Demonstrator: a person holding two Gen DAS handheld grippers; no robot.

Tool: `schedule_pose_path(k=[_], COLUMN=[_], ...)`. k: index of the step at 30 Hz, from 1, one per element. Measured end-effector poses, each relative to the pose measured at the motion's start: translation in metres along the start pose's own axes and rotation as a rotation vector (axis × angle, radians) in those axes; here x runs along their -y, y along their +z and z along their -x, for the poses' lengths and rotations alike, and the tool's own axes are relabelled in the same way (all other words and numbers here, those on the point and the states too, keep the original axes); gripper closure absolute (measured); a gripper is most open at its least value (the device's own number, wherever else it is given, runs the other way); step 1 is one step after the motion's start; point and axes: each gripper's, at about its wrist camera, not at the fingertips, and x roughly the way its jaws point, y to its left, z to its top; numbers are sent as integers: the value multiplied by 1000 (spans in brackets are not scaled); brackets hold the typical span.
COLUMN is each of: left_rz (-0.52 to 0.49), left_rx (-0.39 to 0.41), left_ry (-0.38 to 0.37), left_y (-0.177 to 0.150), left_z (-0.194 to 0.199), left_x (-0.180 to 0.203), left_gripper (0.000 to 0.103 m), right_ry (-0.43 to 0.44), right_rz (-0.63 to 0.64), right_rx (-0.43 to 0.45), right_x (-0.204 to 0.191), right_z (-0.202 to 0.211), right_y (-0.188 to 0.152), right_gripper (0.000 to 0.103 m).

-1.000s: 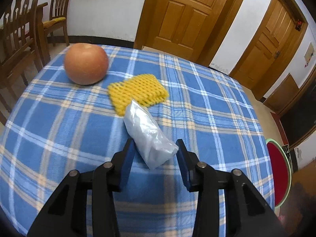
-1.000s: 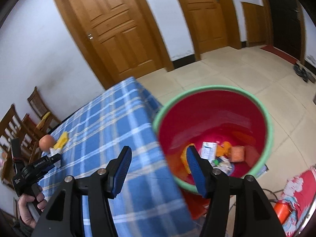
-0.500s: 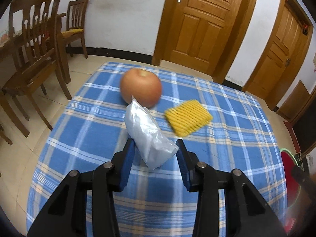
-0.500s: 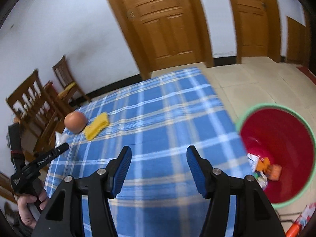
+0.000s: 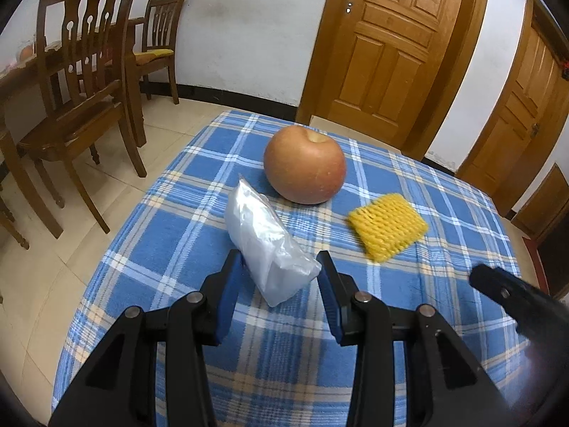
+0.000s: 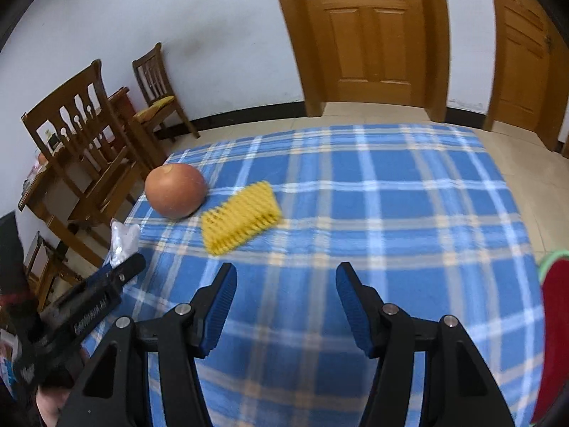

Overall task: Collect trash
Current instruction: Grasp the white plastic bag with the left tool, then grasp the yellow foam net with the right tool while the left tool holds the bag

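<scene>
My left gripper (image 5: 279, 274) is shut on a clear plastic bag (image 5: 265, 242) and holds it above the blue plaid table (image 5: 462, 220). The bag also shows in the right wrist view (image 6: 122, 240), sticking out of the left gripper. A yellow foam fruit net (image 5: 387, 227) lies on the cloth to the right of the bag; it shows ahead of my right gripper too (image 6: 240, 223). My right gripper (image 6: 286, 297) is open and empty above the table, with the net beyond its left finger.
A large apple (image 5: 305, 165) (image 6: 176, 190) sits on the table just behind the bag and net. Wooden chairs (image 5: 76, 82) stand off the table's left side. A red bin with a green rim (image 6: 554, 334) is below the table's right edge. Wooden doors (image 6: 366, 32) are behind.
My right gripper swung from over the red bin to over the table, facing the net. My left gripper kept hold of the bag and shifted left, so the apple and net slid right in its view.
</scene>
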Motion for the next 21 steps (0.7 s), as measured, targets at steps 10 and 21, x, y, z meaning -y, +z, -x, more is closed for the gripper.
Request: schedule_pose_path(k=[10, 21], left_rz=[23, 18], left_rx=[-14, -24], left_ry=[-13, -23], left_y=[-3, -5], left_z=[-8, -11], left_x=[-5, -2], left_gripper=[60, 60], right_ry=[27, 63], right_rz=[20, 13], right_rx=[-37, -88], right_x=[-31, -39], right_z=[-60, -82], right_y=[31, 33], right_gripper=[43, 84])
